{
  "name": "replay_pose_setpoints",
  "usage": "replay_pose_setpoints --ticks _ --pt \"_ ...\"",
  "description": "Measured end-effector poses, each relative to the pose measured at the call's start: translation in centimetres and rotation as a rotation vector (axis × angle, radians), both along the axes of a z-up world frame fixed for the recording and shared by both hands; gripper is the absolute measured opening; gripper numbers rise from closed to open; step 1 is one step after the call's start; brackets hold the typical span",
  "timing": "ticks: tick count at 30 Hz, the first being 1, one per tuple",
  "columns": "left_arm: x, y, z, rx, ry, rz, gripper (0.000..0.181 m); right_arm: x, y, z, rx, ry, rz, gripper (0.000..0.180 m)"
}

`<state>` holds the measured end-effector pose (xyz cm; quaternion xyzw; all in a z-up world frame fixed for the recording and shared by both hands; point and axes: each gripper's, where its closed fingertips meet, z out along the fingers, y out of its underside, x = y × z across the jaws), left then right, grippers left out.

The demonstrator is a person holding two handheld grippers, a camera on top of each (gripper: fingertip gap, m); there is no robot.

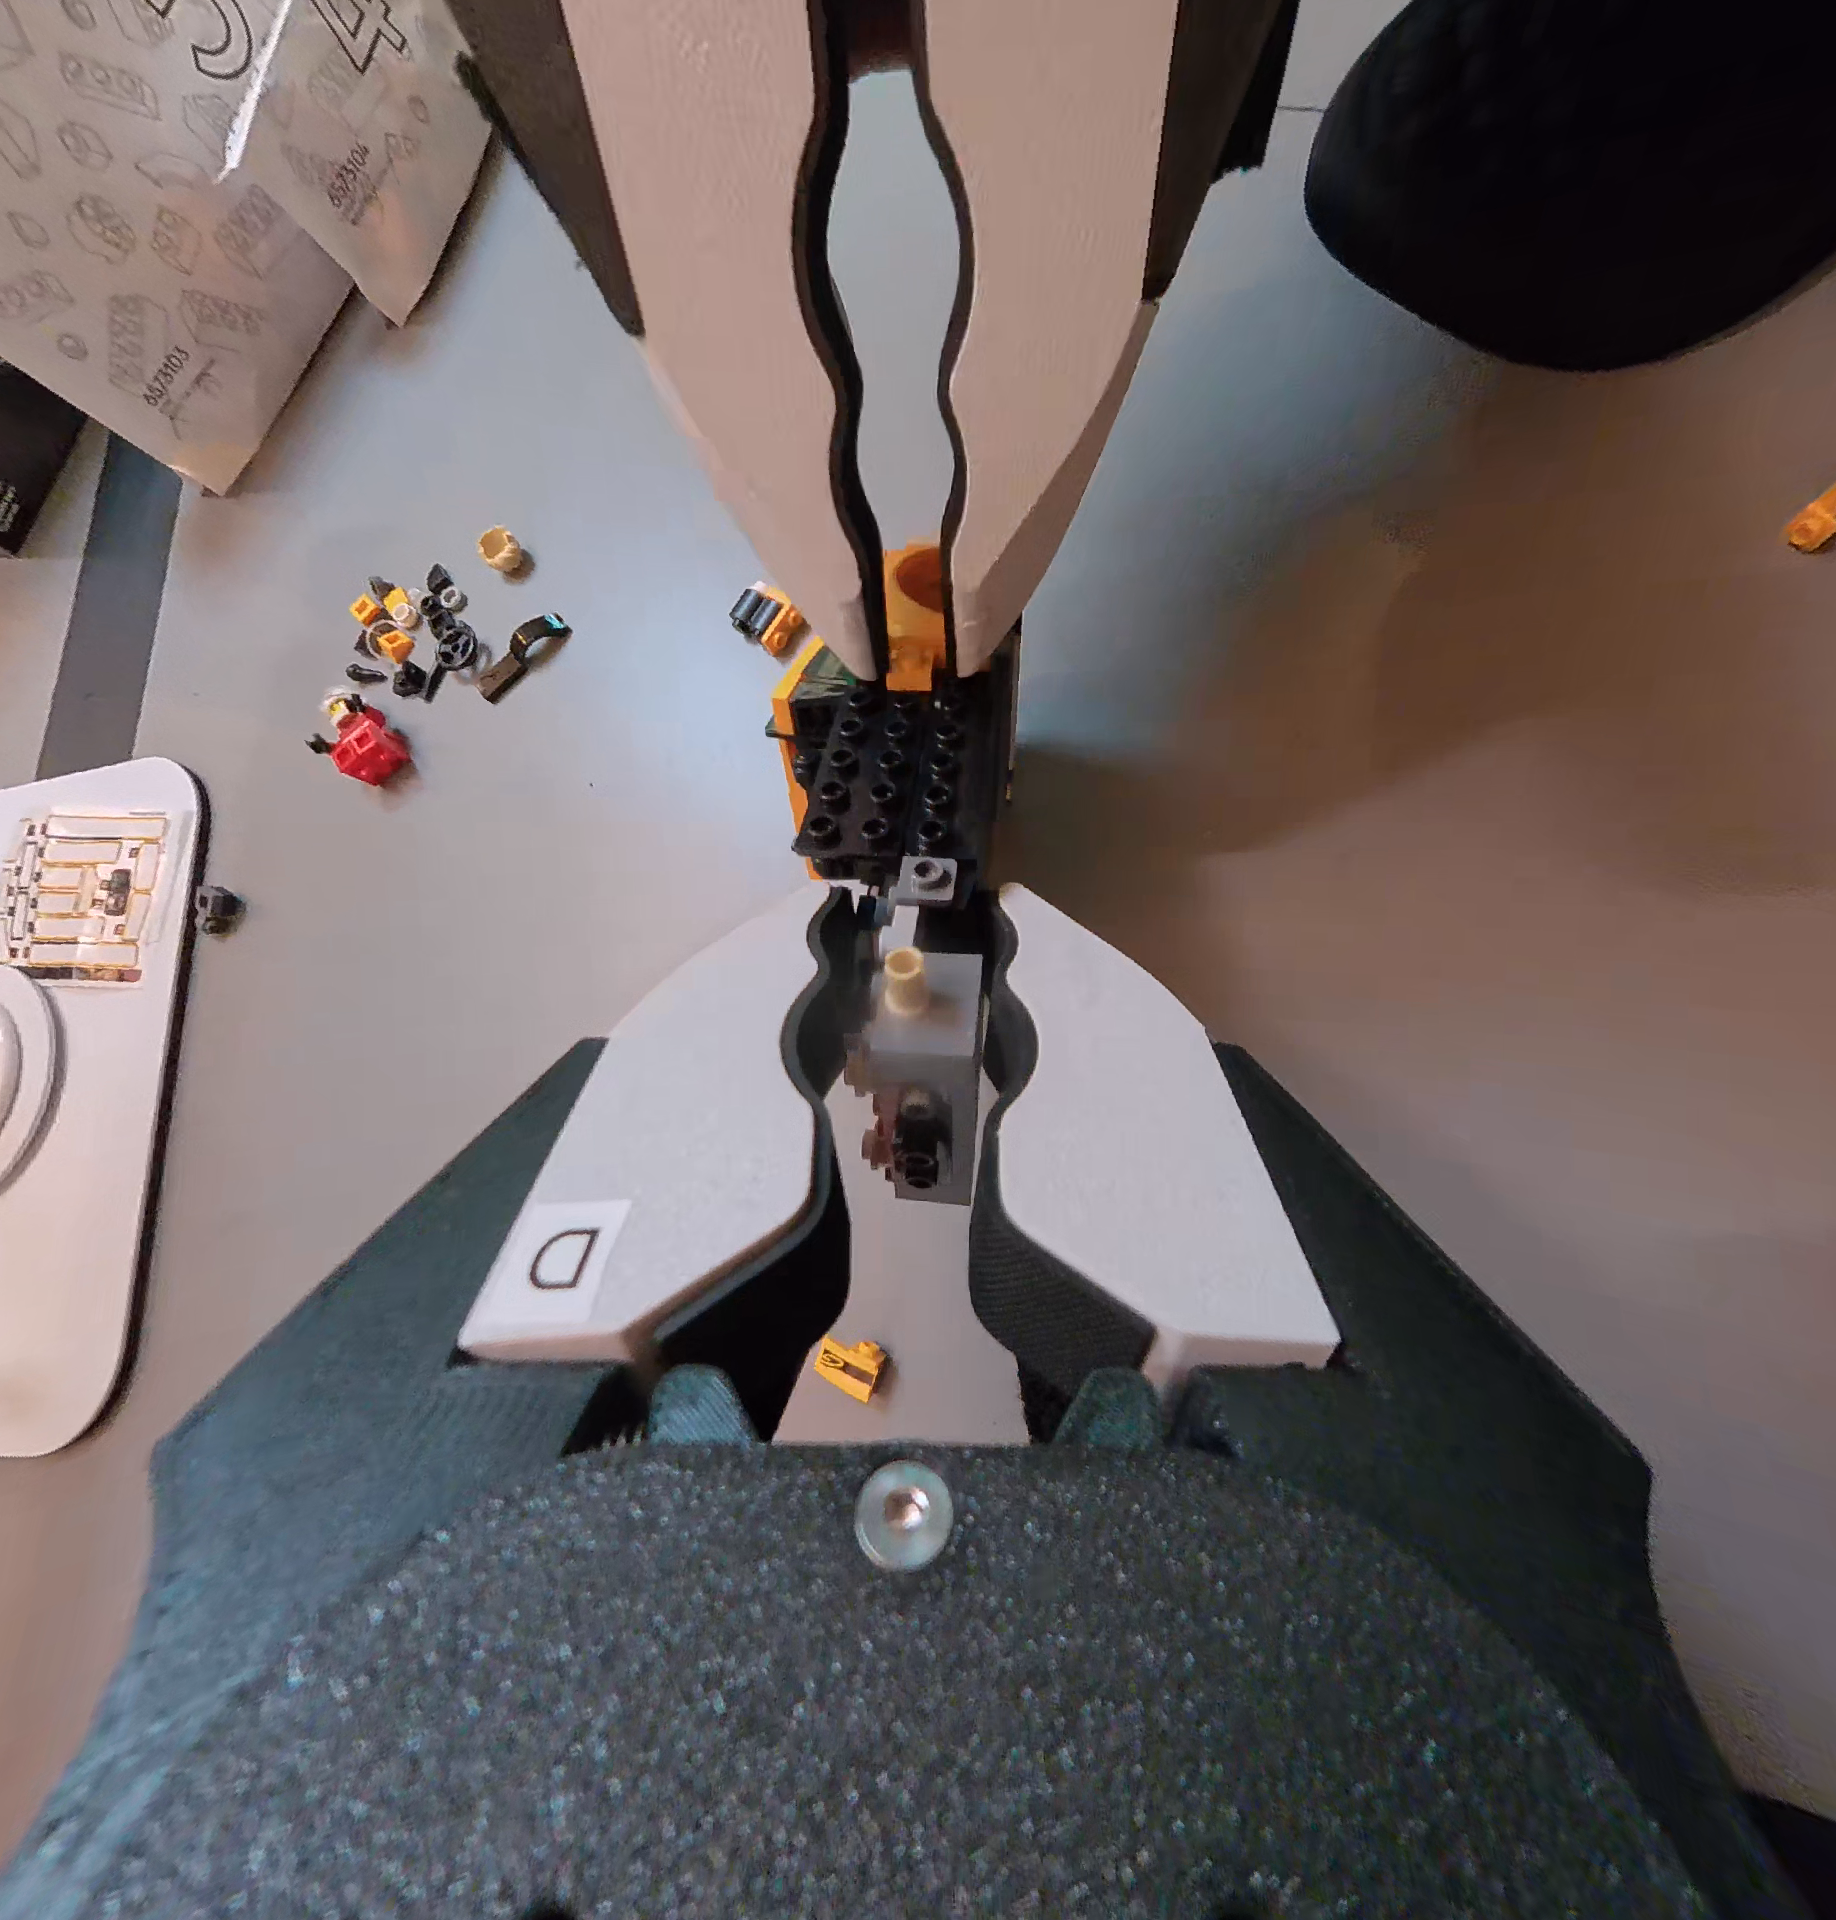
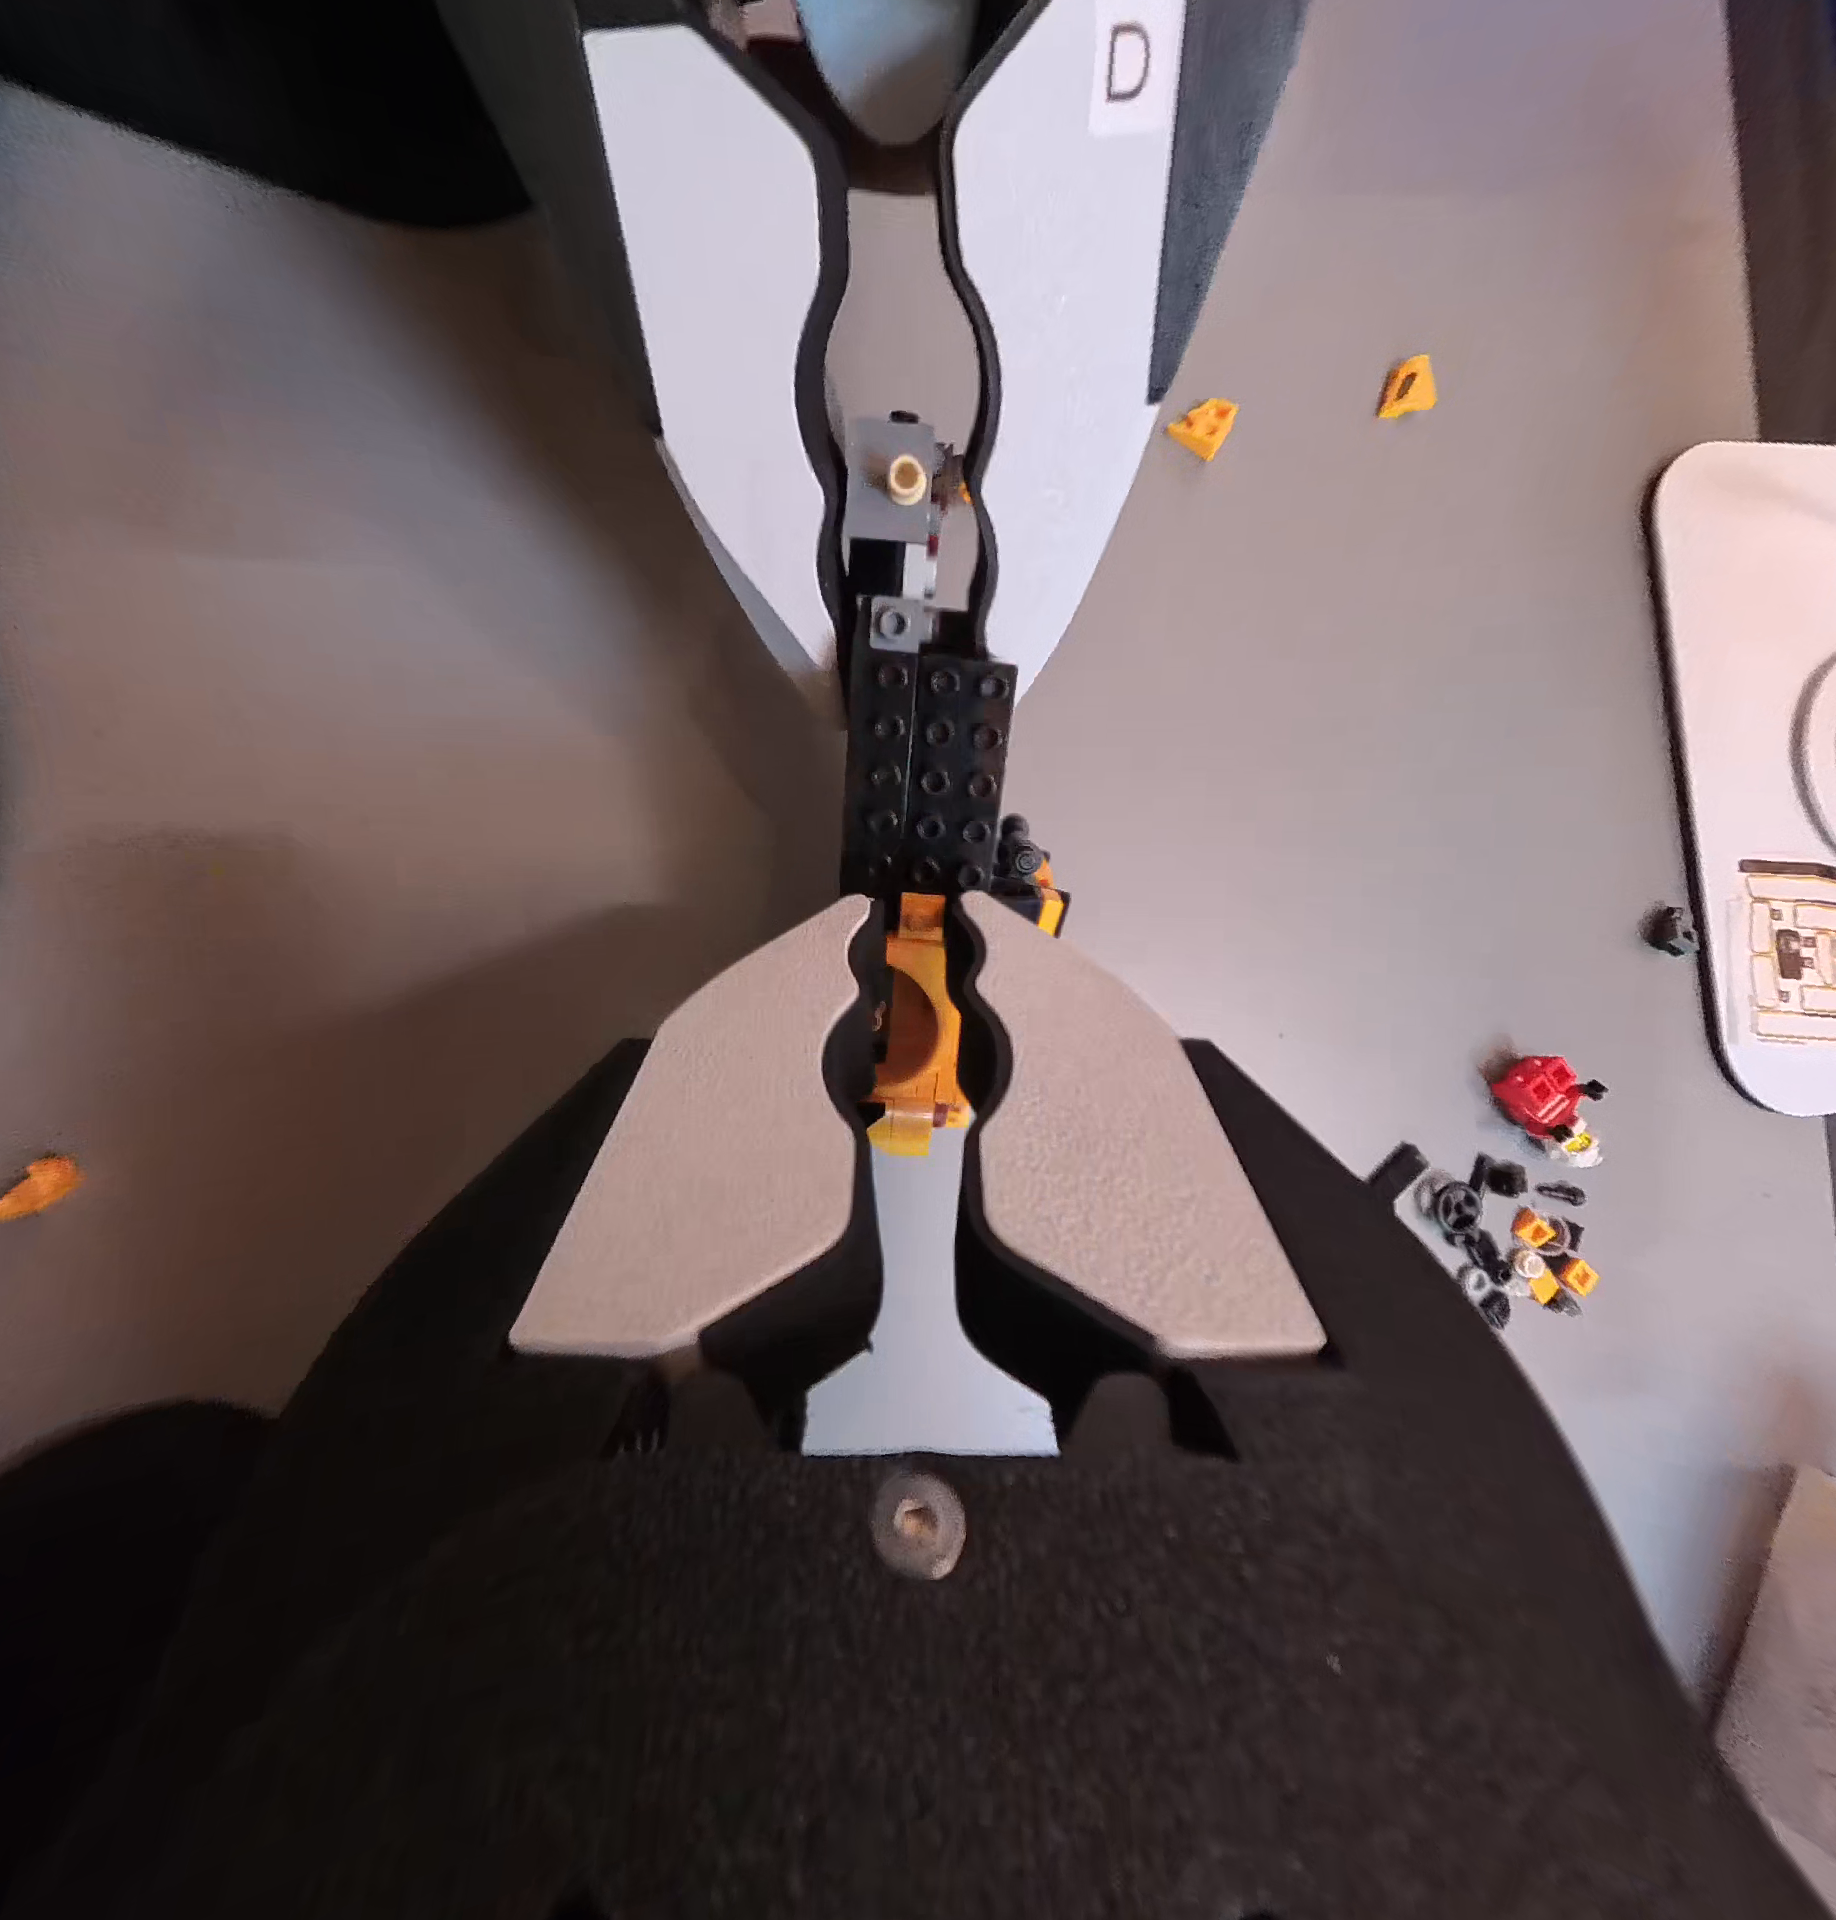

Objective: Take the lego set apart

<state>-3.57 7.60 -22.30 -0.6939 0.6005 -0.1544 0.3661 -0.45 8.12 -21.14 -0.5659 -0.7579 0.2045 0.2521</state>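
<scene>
The lego model, a black studded plate with an orange block at one end and a grey block at the other, is held above the grey tabletop between two grippers that face each other tip to tip. The left gripper has its fingers nearly closed on the grey end, where a grey brick with one tan peg sits in the notch between them. The right gripper has its fingers drawn in tight on the orange end, the orange block wedged in the gap. No open container with pieces in it shows; two white paper bags printed with brick outlines lie flat, far off to the left of the left fingers and beyond them. Left of those fingers lies a loose pile of small parts, black and orange, too small to count, with one red piece and one tan ring at its edges. One black-and-orange piece lies just left of the right gripper's tips. One orange slope lies on the tabletop under the left fingers. In the right wrist view, two orange wedges lie to the right beyond the fingers, and one orange curved piece lies far to their left. A white board carrying a sticker sheet sits at the far left of the left fingers, one small black piece beside its edge.
</scene>
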Motion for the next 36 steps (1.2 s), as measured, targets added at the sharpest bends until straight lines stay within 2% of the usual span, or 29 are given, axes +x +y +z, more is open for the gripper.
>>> replay_pose_setpoints --ticks 6,15,24,27,29,32,34,36 --pt "0.6 -0.5 0.6 0.030 0.007 -0.019 0.024 0.4 -0.2 -0.1 0.008 -0.067 0.036 0.010" --pt "0.9 -0.9 0.9 0.066 0.023 -0.041 0.024 0.8 -0.6 -0.1 -0.027 -0.030 0.016 0.006" --pt "0.8 -0.8 -0.2 0.030 0.062 -0.020 0.023 0.9 -1.2 0.0 -0.159 0.161 -0.046 0.003" --pt "0.4 -0.2 -0.5 0.015 0.062 0.009 0.023 0.8 -1.9 1.1 -0.222 0.241 -0.035 0.000" --pt "0.4 -0.3 -0.5 0.018 0.057 -0.001 0.023 0.9 -1.1 1.0 -0.140 0.241 -0.076 0.000" --pt "0.5 -0.3 -0.4 0.015 0.054 0.002 0.023 1.0 -0.5 1.0 -0.125 0.226 -0.112 0.000" --pt "0.6 -0.3 -0.4 0.016 0.057 0.006 0.023 1.0 -0.8 0.7 -0.097 0.169 -0.095 0.010" --pt "0.8 -0.4 -0.3 0.024 0.064 0.007 0.023 0.8 -0.9 0.5 -0.051 0.127 -0.082 0.010"
